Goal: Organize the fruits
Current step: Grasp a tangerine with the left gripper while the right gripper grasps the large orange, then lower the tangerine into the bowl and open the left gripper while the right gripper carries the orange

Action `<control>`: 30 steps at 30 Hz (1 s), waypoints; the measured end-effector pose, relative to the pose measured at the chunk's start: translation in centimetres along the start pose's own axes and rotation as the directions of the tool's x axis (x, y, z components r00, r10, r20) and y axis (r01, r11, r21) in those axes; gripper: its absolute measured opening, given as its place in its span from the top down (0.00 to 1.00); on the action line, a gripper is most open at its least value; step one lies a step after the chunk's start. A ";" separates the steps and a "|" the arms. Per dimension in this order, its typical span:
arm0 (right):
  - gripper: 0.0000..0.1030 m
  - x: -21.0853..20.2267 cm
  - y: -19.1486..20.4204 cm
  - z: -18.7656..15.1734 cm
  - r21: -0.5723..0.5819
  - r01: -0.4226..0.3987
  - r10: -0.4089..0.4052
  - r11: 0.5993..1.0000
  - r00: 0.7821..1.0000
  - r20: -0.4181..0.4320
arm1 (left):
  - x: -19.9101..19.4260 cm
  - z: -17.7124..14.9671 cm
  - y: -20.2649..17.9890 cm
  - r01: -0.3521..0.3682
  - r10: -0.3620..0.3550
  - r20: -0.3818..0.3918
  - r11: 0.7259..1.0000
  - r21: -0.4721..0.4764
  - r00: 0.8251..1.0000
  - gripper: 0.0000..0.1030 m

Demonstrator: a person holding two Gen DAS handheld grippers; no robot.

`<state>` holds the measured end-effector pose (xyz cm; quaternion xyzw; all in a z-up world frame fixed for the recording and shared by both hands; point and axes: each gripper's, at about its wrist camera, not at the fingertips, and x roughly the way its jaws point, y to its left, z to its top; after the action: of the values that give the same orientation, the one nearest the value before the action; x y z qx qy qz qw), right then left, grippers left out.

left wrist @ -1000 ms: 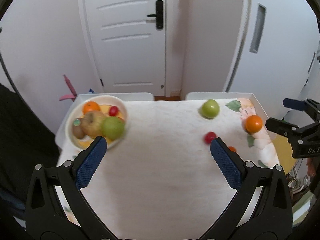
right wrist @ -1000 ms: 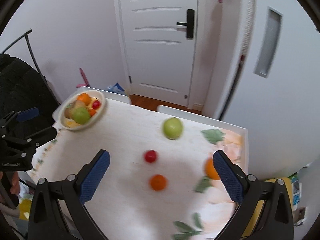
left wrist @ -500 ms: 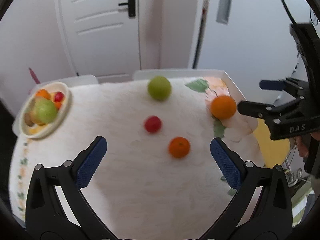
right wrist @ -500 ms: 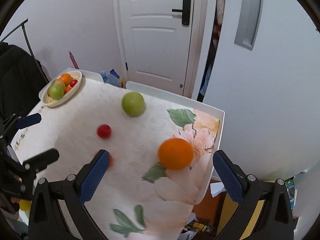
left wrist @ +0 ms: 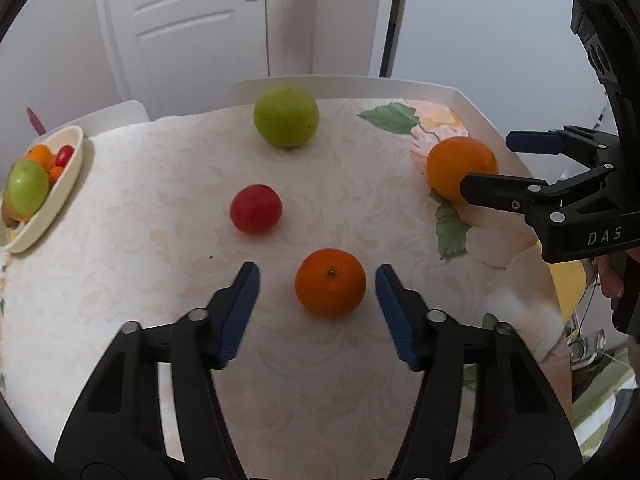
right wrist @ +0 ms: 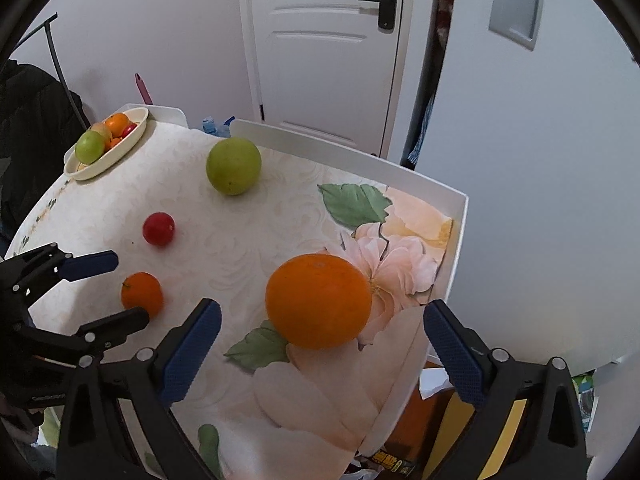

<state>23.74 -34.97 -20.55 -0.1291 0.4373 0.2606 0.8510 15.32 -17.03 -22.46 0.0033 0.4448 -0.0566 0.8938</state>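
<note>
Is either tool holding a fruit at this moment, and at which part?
Nothing is held. The left tool is open around the small orange without touching it; the right tool is open around the big orange.

Left gripper (left wrist: 317,285) and right gripper (right wrist: 322,322) both hover low, jaws spread wide.

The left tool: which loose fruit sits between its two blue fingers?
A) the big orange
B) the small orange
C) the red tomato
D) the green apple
B: the small orange lies between the open left tool fingers, neither touching it.
</note>
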 end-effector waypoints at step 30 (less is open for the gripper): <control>0.42 3.2 0.2 -0.3 -0.022 -0.029 0.028 0.999 0.998 -0.060 | 0.6 -0.2 -0.2 -0.010 0.009 -0.024 1.000 -0.005 1.000 0.60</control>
<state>24.96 -33.92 -23.30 -0.1406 0.4614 0.2737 0.8321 15.49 -17.30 -23.11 0.0036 0.4556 -0.0511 0.8887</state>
